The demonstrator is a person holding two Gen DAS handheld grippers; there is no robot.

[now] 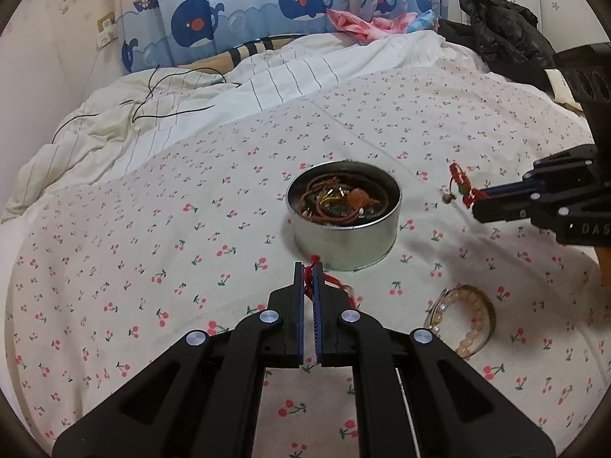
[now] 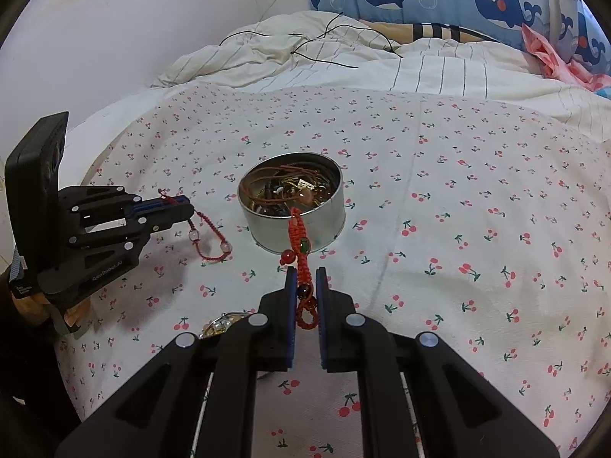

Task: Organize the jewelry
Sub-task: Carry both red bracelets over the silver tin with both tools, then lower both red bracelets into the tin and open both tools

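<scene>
A round metal tin [image 1: 343,242] holding tangled cords and beads sits on the cherry-print bedsheet; it also shows in the right wrist view [image 2: 294,225]. My left gripper [image 1: 308,267] is shut on a thin red cord bracelet with clear beads [image 2: 212,246], just in front of the tin; the gripper also shows in the right wrist view [image 2: 185,208]. My right gripper [image 2: 306,273] is shut on a braided red bracelet with red and green beads [image 2: 298,240], hanging right of the tin [image 1: 460,185]. A pale bead bracelet [image 1: 460,320] lies on the sheet.
A rumpled striped duvet [image 1: 191,114] with black cables [image 1: 172,108] lies behind the sheet. Dark clothing [image 1: 496,26] and pink fabric [image 1: 362,23] sit at the back right. A whale-print curtain [image 1: 267,11] hangs behind the bed.
</scene>
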